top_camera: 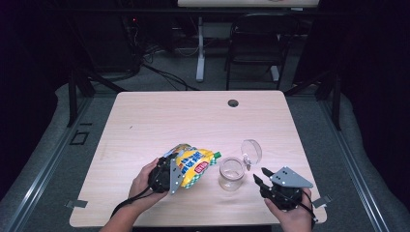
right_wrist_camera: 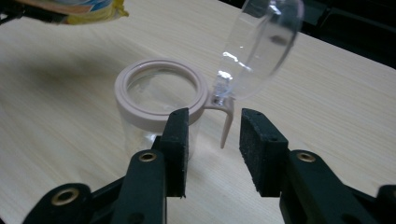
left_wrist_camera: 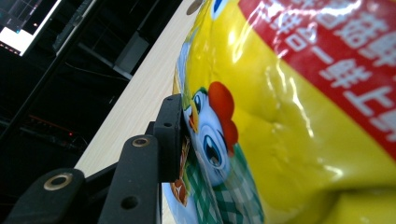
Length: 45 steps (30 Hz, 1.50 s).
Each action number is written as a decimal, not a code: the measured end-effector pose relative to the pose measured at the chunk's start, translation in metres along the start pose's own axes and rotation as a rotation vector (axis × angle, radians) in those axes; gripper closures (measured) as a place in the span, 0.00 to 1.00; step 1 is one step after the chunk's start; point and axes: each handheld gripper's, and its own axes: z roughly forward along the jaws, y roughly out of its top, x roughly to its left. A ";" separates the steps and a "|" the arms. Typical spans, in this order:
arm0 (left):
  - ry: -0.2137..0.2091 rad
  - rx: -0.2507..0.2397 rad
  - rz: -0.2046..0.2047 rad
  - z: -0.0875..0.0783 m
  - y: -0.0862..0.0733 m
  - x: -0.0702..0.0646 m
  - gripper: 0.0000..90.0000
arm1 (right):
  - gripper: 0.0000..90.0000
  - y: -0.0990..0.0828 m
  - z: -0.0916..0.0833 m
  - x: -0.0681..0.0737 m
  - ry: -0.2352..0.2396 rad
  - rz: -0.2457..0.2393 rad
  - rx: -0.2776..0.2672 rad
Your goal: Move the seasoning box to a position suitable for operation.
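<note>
Near the front edge of the bench, toward its middle, a clear jar stands with its hinged lid already swung up — so opening looks done, while nothing seems to be inside yet. Just left of it, a yellow snack bag is lifted and tilted with its top toward the jar; filling, if that is the aim, is still ahead. The left tongs are clamped on the bag's lower end. The right tongs stand moderately open and empty — lined up just before the jar's lid tab.
</note>
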 end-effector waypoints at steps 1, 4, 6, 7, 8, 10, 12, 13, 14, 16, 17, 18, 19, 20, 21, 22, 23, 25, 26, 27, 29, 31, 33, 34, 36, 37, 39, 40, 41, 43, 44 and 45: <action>-0.003 -0.001 0.000 0.000 0.000 0.000 0.69 | 0.71 0.000 0.001 0.003 0.002 -0.014 0.005; -0.003 0.000 0.005 0.001 0.000 -0.001 0.69 | 0.74 0.002 0.003 0.010 0.021 -0.038 0.008; -0.009 0.003 0.005 0.001 0.000 0.000 0.69 | 0.75 0.002 0.004 0.013 0.030 -0.051 0.005; -0.013 0.005 0.004 0.001 0.000 0.000 0.69 | 0.76 0.003 0.005 0.014 0.036 -0.050 -0.003; -0.017 0.009 0.004 0.002 0.000 0.000 0.69 | 0.76 0.003 0.006 0.015 0.036 -0.054 -0.001; -0.014 0.008 0.007 0.002 0.000 -0.001 0.69 | 0.76 0.005 0.007 0.017 0.042 -0.063 -0.001; -0.009 0.009 0.011 0.003 0.000 -0.002 0.69 | 0.76 0.007 0.008 0.019 0.048 -0.073 -0.003; -0.010 0.009 0.011 0.003 0.001 -0.002 0.69 | 0.76 0.008 0.008 0.019 0.053 -0.077 -0.001; -0.009 0.009 0.015 0.003 0.001 -0.002 0.69 | 0.77 0.009 0.009 0.020 0.057 -0.080 -0.001; -0.004 0.011 0.026 0.003 0.002 -0.003 0.69 | 0.78 0.011 0.010 0.021 0.064 -0.090 0.002; -0.003 0.010 0.029 0.004 0.003 -0.003 0.69 | 0.78 0.012 0.011 0.022 0.065 -0.091 0.003; -0.004 0.009 0.031 0.004 0.003 -0.003 0.69 | 0.78 0.012 0.012 0.023 0.067 -0.094 0.000; -0.002 0.011 0.033 0.004 0.004 -0.003 0.69 | 0.78 0.013 0.013 0.023 0.066 -0.099 0.002; 0.001 0.009 0.033 0.004 0.004 -0.004 0.69 | 0.78 0.013 0.013 0.024 0.067 -0.104 0.006; -0.003 0.013 0.035 0.004 0.004 -0.004 0.69 | 0.78 0.013 0.014 0.025 0.072 -0.105 -0.001; -0.001 0.016 0.039 0.005 0.004 -0.004 0.69 | 0.78 0.014 0.015 0.026 0.072 -0.108 0.000; 0.001 0.018 0.041 0.005 0.004 -0.004 0.69 | 0.78 0.014 0.016 0.027 0.073 -0.112 -0.003; 0.007 0.022 0.047 0.006 0.004 -0.003 0.69 | 0.78 0.015 0.017 0.028 0.072 -0.116 -0.005; 0.008 0.021 0.043 0.006 0.004 -0.003 0.69 | 0.78 0.015 0.018 0.029 0.075 -0.119 -0.005; 0.009 0.021 0.044 0.006 0.004 -0.003 0.69 | 0.78 0.015 0.019 0.030 0.075 -0.118 -0.010; 0.012 0.020 0.046 0.006 0.004 -0.002 0.69 | 0.78 0.017 0.019 0.031 0.077 -0.127 -0.010; 0.012 0.024 0.053 0.006 0.004 -0.002 0.69 | 0.77 0.018 0.020 0.032 0.077 -0.137 -0.011; 0.014 0.026 0.058 0.007 0.005 -0.003 0.69 | 0.77 0.019 0.021 0.033 0.070 -0.146 -0.013; 0.016 0.027 0.062 0.008 0.005 -0.003 0.69 | 0.77 0.019 0.022 0.033 0.072 -0.150 -0.014; 0.027 0.028 0.076 0.008 0.006 -0.004 0.69 | 0.76 0.020 0.023 0.034 0.071 -0.151 -0.021; 0.025 0.029 0.075 0.009 0.007 -0.005 0.69 | 0.76 0.021 0.024 0.034 0.074 -0.152 -0.024; 0.022 0.024 0.076 0.010 0.009 -0.005 0.69 | 0.76 0.022 0.026 0.035 0.074 -0.154 -0.032; 0.026 0.027 0.080 0.010 0.009 -0.006 0.69 | 0.76 0.023 0.026 0.036 0.080 -0.153 -0.034; 0.030 0.022 0.089 0.010 0.010 -0.006 0.69 | 0.77 0.023 0.027 0.036 0.083 -0.156 -0.034; 0.033 0.023 0.093 0.010 0.012 -0.008 0.69 | 0.77 0.025 0.028 0.037 0.083 -0.160 -0.035; 0.030 0.024 0.105 0.010 0.012 -0.007 0.69 | 0.77 0.026 0.029 0.037 0.083 -0.165 -0.033; 0.031 0.022 0.102 0.010 0.013 -0.008 0.69 | 0.77 0.027 0.030 0.037 0.079 -0.166 -0.036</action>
